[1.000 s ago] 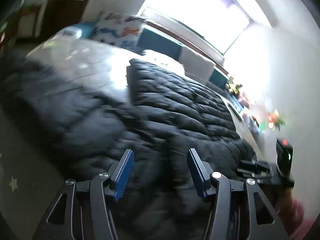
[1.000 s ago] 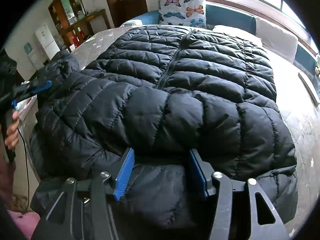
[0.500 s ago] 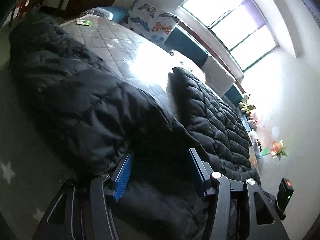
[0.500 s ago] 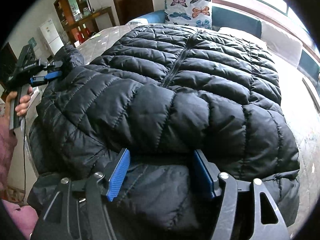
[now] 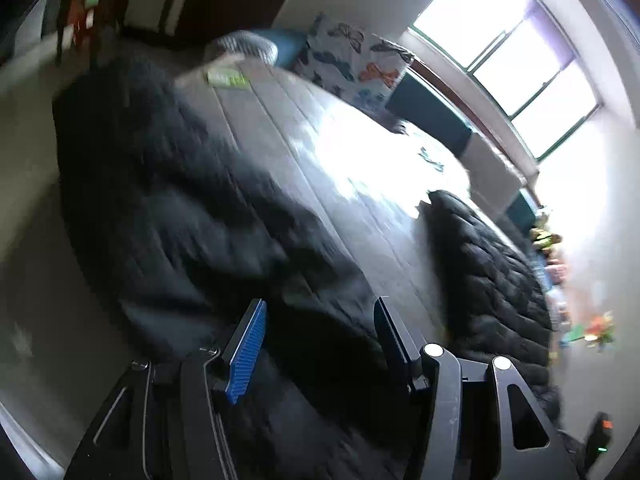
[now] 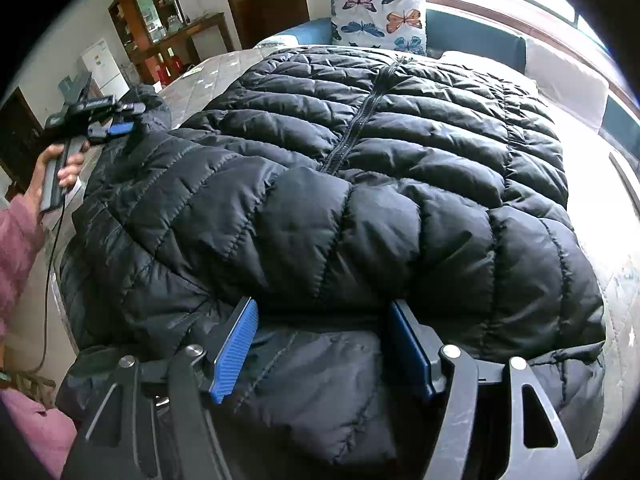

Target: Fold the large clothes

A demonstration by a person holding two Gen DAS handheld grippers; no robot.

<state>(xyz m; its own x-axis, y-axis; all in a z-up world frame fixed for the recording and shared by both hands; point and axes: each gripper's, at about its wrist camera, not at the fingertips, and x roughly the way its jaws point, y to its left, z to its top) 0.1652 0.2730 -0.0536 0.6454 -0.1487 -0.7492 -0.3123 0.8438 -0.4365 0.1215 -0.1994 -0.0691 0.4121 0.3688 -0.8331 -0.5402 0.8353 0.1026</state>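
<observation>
Black jacket (image 6: 340, 208) | left fingers (image 5: 246, 346) wide apart | right fingers (image 6: 234, 350) wide apart, straddling hem

Daylight floods through window (image 5: 508, 52), far right; glare blows out mattress (image 5: 372, 152); left wrist view motion-blurred, right wrist view sharp; fisheye edges dark, curved

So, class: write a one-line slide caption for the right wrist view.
Right gripper open over a black puffer jacket spread on the bed, left gripper at its sleeve.
</observation>
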